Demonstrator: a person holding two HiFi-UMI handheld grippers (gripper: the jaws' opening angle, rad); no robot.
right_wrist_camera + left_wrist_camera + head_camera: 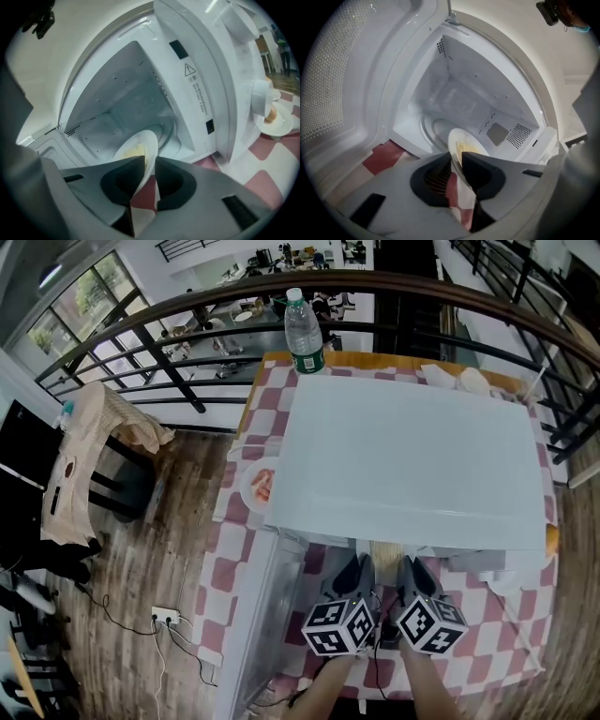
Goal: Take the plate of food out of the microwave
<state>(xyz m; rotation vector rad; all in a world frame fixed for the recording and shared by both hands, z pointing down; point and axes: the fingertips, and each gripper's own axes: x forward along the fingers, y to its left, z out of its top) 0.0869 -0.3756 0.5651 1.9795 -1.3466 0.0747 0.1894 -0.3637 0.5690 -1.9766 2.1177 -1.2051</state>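
Left gripper (pixel 457 163) and right gripper (pixel 149 165) each clamp narrowly on the near rim of the round white plate of yellow food (pixel 465 146). The plate sits in the white microwave's (pixel 412 456) cavity mouth. The open door (pixel 265 615) stands at 9 o'clock, and bare cavity walls lie beyond at 12.

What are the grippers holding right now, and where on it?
The plate of food: left gripper and right gripper each pinch its near rim.

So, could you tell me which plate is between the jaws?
The plate of yellowish food in the microwave opening: left gripper and right gripper both hold its rim. The other plate lies outside on the checked cloth.
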